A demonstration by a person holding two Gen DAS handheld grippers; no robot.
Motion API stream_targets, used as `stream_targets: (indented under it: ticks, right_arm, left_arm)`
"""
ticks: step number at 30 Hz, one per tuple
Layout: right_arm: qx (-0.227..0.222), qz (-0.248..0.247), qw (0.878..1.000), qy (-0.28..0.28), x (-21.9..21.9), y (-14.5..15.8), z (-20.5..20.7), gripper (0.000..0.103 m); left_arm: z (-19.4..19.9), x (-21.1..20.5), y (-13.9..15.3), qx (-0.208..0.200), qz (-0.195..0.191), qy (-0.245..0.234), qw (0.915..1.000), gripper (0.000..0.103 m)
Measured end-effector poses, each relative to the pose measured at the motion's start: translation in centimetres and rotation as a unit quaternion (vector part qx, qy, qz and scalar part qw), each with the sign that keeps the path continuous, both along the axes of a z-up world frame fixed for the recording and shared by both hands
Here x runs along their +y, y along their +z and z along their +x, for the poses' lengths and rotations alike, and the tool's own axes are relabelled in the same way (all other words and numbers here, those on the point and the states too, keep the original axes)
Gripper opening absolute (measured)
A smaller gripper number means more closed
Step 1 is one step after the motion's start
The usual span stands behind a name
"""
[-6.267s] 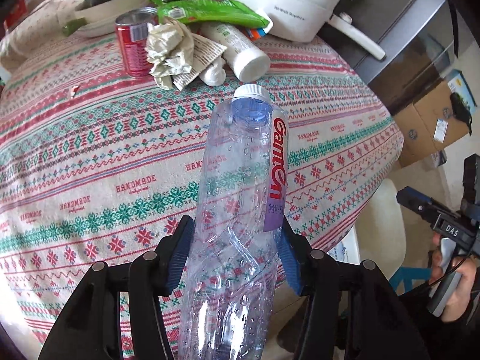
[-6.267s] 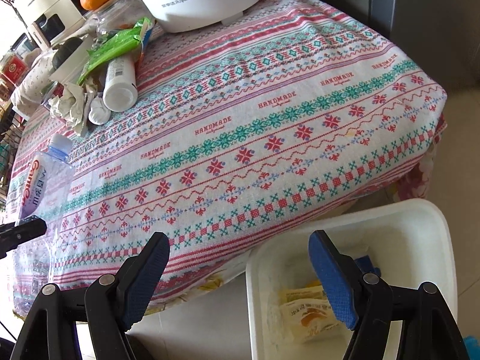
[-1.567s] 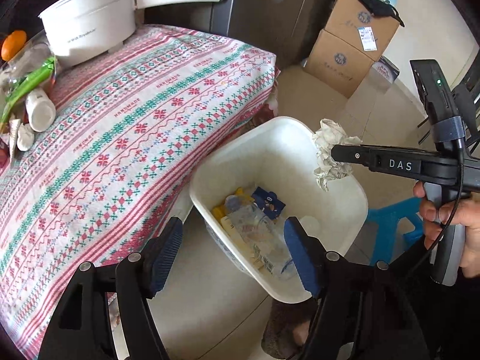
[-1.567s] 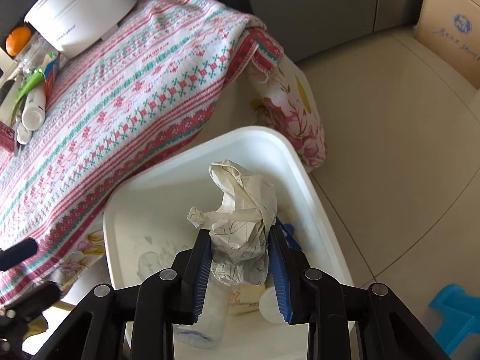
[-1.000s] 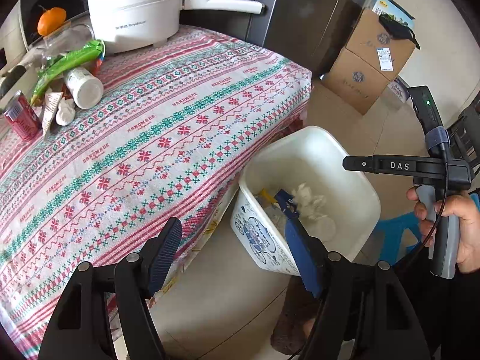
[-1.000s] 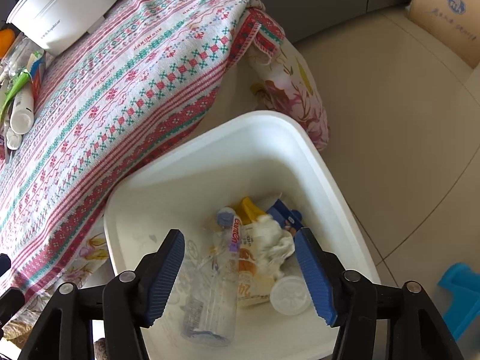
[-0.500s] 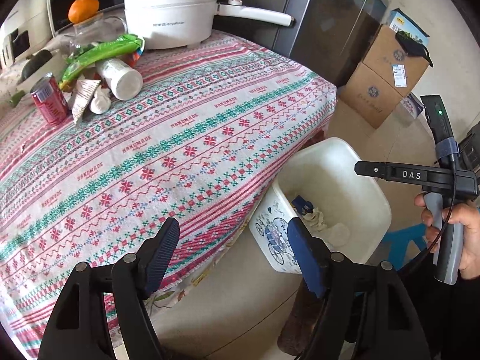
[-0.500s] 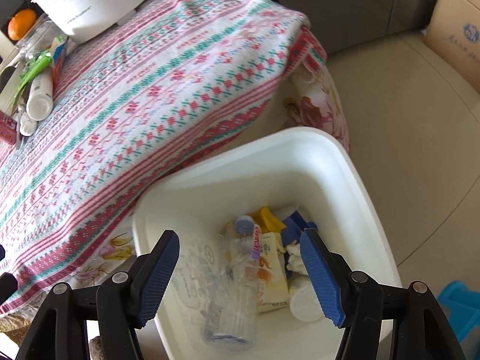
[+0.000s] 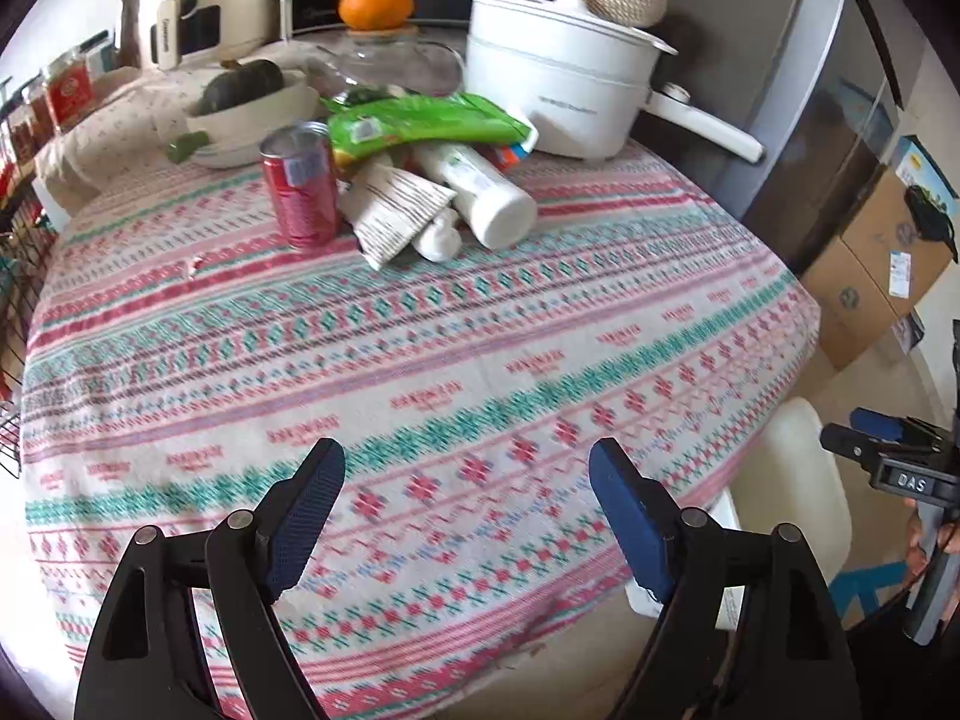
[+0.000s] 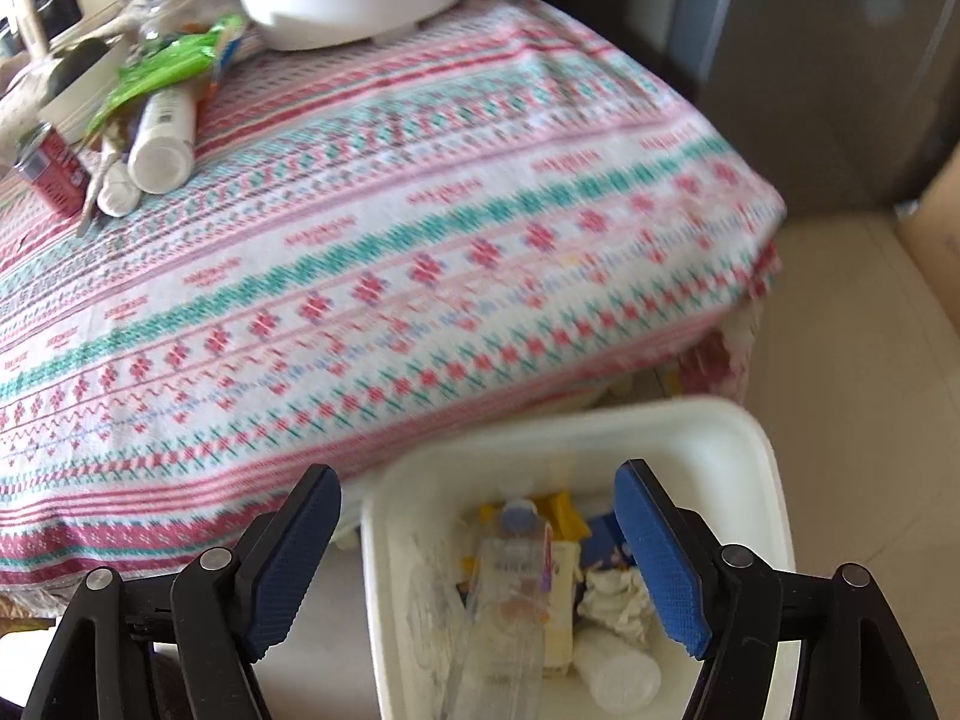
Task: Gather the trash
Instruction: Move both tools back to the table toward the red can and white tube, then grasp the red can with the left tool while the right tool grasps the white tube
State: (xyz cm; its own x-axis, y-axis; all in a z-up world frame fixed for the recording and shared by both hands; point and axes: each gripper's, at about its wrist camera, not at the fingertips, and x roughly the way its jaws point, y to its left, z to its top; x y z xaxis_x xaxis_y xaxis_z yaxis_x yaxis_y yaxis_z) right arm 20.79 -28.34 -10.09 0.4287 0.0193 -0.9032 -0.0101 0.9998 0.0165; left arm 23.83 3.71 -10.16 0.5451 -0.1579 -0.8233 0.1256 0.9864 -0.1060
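I am holding both tools empty: the left gripper (image 9: 459,516) has its fingers spread wide over the patterned cloth of the bench (image 9: 420,360), and the right gripper (image 10: 477,558) is likewise spread, hanging above the white bin (image 10: 774,480) on the floor beside the bench.

The trash still to collect is lying in a cluster at the far side of the bench, against the white pot (image 9: 558,96): a red can (image 9: 300,186) standing upright, a white tube (image 9: 480,195) lying on its side with its cap toward me, a flattened paper wrapper (image 9: 393,210) resting between them, and a green packet (image 9: 429,123) draped on top. I am judging the can light, stiff and smooth, so I would be pinching it across the middle of its body, gently enough not to dent it. The tube looks light and rounded and could roll; mid-body is the place. The wrapper and packet look limp and thin, best caught at a raised edge.

Compared with a moment ago, my left view is swinging away from the bin to face the cluster, and the crumpled paper (image 10: 618,597) is now lying in the bin beside the clear bottle (image 10: 510,594).
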Motion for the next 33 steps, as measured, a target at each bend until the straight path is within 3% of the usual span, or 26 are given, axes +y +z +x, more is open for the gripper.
stream_targets:
  ticks: [5, 11, 15, 22, 26, 28, 33]
  right_arm:
    - [-0.004, 0.008, 0.999, 0.032, 2.4, 0.7, 2.9, 0.080]
    - [-0.020, 0.012, 0.998, 0.058, 5.6, 0.9, 6.7, 0.080]
    - [-0.026, 0.017, 0.997, 0.068, 7.2, 0.5, 8.8, 0.080]
    - [-0.018, 0.016, 0.997, 0.076, 8.9, -1.0, 11.4, 0.080]
    - [-0.012, 0.013, 0.997, 0.074, 9.4, -1.8, 12.4, 0.080]
    - [-0.010, 0.016, 0.997, 0.074, 9.7, -2.0, 12.8, 0.080]
    - [-0.018, 0.024, 0.996, 0.082, 11.0, -2.1, 13.6, 0.080]
  left_arm:
    - [4.1, 3.6, 0.0, -0.013, 0.010, 0.031, 0.9994, 0.089]
    - [9.8, 7.4, -0.5, -0.015, -0.028, 0.083, 0.9960, 0.089]
    - [12.8, 8.5, -1.3, -0.032, -0.056, 0.107, 0.9922, 0.089]
    - [16.4, 8.8, -2.4, -0.079, -0.046, 0.118, 0.9888, 0.087]
    - [17.7, 8.9, -2.7, -0.089, -0.051, 0.119, 0.9876, 0.074]
    - [18.2, 8.9, -2.8, -0.087, -0.056, 0.114, 0.9881, 0.057]
    - [17.2, 8.8, -2.0, -0.097, -0.045, 0.108, 0.9883, 0.057]
